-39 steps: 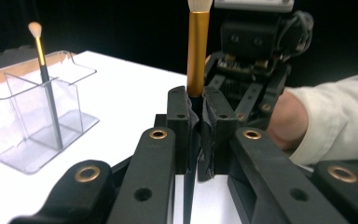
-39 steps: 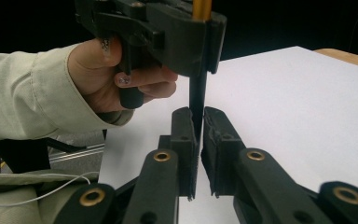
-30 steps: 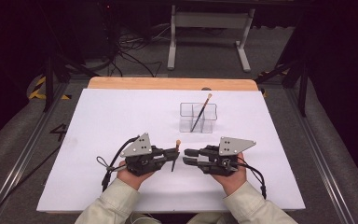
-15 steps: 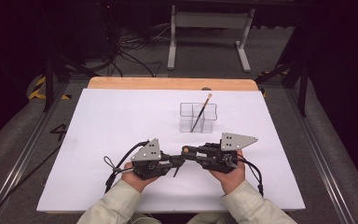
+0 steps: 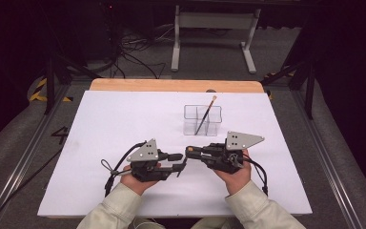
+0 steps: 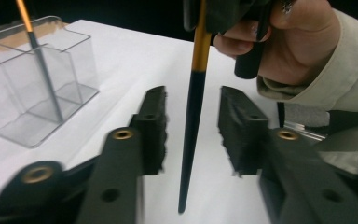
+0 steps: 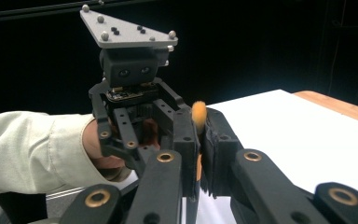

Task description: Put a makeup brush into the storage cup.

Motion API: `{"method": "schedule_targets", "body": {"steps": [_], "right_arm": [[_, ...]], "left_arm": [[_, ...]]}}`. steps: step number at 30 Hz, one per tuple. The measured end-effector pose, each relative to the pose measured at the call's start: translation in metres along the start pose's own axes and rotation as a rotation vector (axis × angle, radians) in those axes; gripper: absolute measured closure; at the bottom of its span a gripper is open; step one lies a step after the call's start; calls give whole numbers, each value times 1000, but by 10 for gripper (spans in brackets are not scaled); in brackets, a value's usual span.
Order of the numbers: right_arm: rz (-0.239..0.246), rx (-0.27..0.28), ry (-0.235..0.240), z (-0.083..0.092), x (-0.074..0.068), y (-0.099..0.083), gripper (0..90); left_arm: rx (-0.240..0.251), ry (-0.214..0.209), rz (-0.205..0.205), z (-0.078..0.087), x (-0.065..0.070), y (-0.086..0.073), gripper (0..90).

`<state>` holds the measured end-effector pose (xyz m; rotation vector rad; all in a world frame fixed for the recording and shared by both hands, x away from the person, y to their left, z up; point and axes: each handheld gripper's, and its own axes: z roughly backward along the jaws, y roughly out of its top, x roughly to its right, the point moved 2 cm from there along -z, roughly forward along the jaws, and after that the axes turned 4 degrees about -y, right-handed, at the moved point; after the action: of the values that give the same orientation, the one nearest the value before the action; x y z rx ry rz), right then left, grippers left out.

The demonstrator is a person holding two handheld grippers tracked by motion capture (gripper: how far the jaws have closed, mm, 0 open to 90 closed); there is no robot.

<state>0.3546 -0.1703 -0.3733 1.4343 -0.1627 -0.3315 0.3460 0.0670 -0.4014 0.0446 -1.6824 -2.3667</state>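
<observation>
Brushwork is in hand near the front of the white worktop (image 5: 100, 124), and the clear holder (image 5: 202, 120) standing toward its back middle serves as the landmark. In the high view the left gripper (image 5: 181, 162) lies in front of the holder and to its left, pointing right. Its fingers (image 6: 151, 126) have just been opening and stand apart on either side of the brush (image 6: 192, 116) without touching it; the dark handle passes upright through the gap, as the left gripper view shows, and its lower tip hangs just above the white sheet. Right of that, directly in front of the holder, the right gripper (image 5: 188, 151) points left to meet the other. Its fingers (image 7: 216, 144) have just been closing and are clenched on the brush, whose orange end (image 7: 198, 112) pokes up between the pads in the right gripper view. Inside the holder a second brush (image 5: 206, 114) leans, orange top toward the upper right, well apart from both grippers.
</observation>
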Motion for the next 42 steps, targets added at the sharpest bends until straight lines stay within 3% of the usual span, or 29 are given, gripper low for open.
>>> {"method": "schedule_targets", "body": {"steps": [4, 18, 28, 42], "right_arm": [[-1, 13, -23, 4, 8, 9, 849], [10, 23, -129, 11, 36, 33, 849], [-3, 27, -168, 14, 48, 44, 849], [26, -4, -213, 18, 67, 73, 849]], "left_arm": [[-12, 32, 0, 8, -2, -2, 527], [8, 76, 36, 33, -9, -12, 457], [40, 111, 52, 47, -14, -13, 384], [62, 143, 79, 64, -21, -19, 297]]}}
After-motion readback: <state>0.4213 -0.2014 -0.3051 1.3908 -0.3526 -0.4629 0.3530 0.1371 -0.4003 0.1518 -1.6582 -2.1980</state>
